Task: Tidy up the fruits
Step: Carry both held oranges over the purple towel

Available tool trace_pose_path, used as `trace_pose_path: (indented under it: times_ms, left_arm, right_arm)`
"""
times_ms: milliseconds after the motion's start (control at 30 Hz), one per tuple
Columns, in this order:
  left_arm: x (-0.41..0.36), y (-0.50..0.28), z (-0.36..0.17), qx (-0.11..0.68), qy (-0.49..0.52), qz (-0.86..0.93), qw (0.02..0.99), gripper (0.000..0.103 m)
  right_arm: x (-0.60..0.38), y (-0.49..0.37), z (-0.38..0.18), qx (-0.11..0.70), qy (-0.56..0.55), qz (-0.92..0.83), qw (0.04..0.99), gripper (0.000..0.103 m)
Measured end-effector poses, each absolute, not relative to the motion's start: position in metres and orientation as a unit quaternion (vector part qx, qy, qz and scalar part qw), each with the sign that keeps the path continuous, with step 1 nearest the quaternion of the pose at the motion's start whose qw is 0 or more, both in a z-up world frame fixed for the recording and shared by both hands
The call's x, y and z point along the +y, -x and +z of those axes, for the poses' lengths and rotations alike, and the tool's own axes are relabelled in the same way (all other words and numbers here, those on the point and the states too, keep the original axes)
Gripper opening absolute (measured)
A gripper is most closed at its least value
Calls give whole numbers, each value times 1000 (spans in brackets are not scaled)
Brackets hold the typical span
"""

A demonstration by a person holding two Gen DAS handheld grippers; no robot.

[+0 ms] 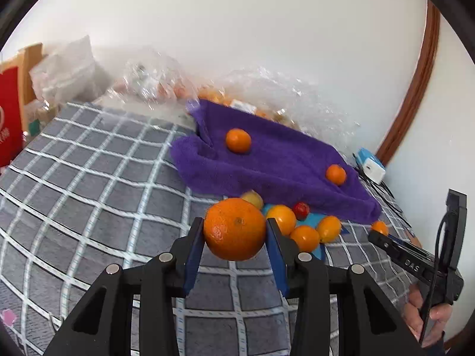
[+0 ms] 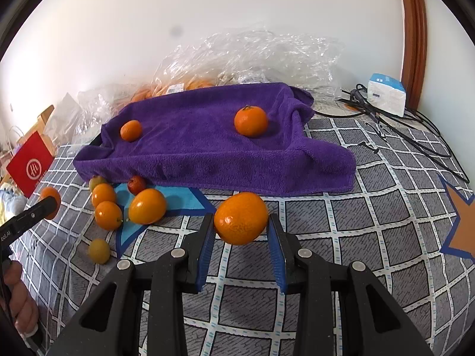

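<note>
Left wrist: round dimpled orange [image 1: 234, 229], fuzzy towel [image 1: 279, 163].

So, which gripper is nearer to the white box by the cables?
Right. The right gripper, holding an orange, is before the towel's end nearest the box; the left gripper, holding another orange, is beyond the fruit pile, farther from it.

Seven loose oranges [image 2: 251, 120], two yellow fruits [image 2: 99, 250], one red fruit [image 2: 136, 184] — one towel [image 2: 207, 148]
</note>
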State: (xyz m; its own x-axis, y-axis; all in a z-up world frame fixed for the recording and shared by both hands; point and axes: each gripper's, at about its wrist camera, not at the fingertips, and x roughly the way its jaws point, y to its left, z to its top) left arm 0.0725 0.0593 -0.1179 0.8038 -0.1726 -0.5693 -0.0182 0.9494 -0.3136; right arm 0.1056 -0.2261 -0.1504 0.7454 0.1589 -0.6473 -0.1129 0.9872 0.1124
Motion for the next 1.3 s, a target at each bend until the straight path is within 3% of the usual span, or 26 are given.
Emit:
trace_pose_path:
  times_ms: [333,700,1033,1300]
  left_arm:
    - [62,-80,-67,290,138,-37,946,39]
    - [55,-167,-38,279,125,-22,952,39]
    - [52,-216,-95,324,125,-10,938,39]
    - [56,-217,-106,337,141,-23,931,39]
  right_arm:
    - [-217,-118,-104,325,-11,69,943,35]
    - [-210,-179,-51,279,-18,64,958,35]
    - [-217,-226,-96,327,-38,57,943,35]
    - [-224,-230,-122,367,-36,52,928,35]
